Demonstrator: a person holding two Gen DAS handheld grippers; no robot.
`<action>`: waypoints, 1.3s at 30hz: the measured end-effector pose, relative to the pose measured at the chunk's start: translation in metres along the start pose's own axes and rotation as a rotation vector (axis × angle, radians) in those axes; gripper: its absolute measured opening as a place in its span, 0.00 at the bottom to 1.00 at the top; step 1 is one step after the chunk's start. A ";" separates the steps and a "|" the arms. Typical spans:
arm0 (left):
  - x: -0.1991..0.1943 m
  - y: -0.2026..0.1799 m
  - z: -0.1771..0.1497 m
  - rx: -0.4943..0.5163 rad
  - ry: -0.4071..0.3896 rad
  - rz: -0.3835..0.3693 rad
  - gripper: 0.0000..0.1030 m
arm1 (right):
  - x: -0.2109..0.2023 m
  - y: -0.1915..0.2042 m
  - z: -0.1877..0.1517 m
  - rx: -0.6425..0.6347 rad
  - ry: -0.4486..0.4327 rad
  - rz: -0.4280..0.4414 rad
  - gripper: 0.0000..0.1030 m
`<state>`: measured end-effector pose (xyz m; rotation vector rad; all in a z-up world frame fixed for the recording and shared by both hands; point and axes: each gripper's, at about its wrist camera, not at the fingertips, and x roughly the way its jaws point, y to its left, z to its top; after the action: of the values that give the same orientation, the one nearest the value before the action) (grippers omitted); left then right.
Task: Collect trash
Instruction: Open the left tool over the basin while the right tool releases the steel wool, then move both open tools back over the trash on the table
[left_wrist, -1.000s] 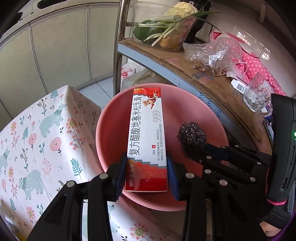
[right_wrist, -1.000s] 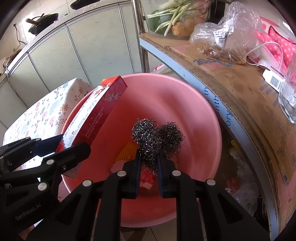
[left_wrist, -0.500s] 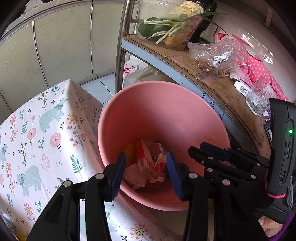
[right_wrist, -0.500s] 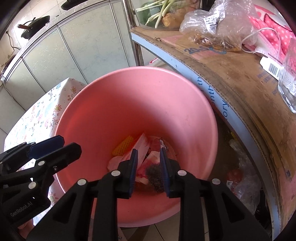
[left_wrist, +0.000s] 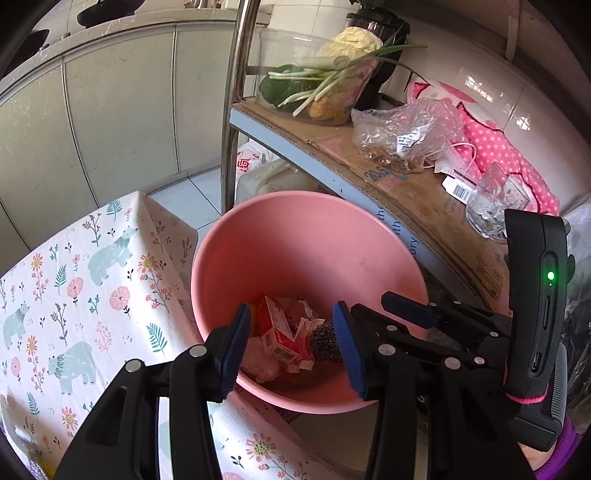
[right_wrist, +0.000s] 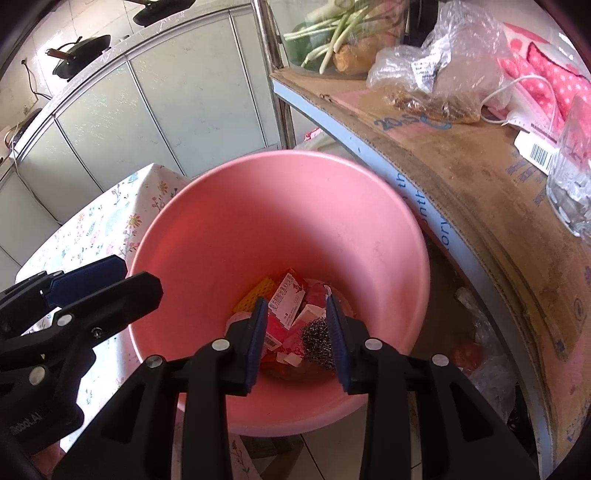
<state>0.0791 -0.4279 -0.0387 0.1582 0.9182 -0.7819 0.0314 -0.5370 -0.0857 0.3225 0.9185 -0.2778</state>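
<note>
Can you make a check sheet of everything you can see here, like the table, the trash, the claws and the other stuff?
Surface: table under a floral bear-print cloth.
Job's things: pink bin holds a red box, steel scourer, yellow piece and wrappers.
Clutter: shelf carries a vegetable tub, plastic bag, glass cup and pink dotted cloth.
Grippers: left claw open, empty; right claw opening, empty, above the bin.
Cables: thin white cord on the shelf.
Surroundings: cabinet doors, tiled floor.

Red box (left_wrist: 277, 329) and steel scourer (right_wrist: 318, 341) now lie in pink bin (right_wrist: 258, 206).
</note>
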 end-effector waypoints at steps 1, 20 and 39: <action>-0.003 0.000 0.000 -0.001 -0.003 0.001 0.44 | -0.002 0.000 0.000 -0.001 -0.004 0.001 0.33; -0.057 -0.001 -0.009 0.002 -0.071 -0.013 0.44 | -0.063 0.020 -0.011 -0.032 -0.093 0.051 0.33; -0.143 0.025 -0.062 0.064 -0.136 0.016 0.45 | -0.108 0.085 -0.047 -0.148 -0.129 0.160 0.33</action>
<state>0.0043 -0.3055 0.0273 0.1655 0.7628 -0.7978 -0.0339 -0.4302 -0.0122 0.2368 0.7763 -0.0819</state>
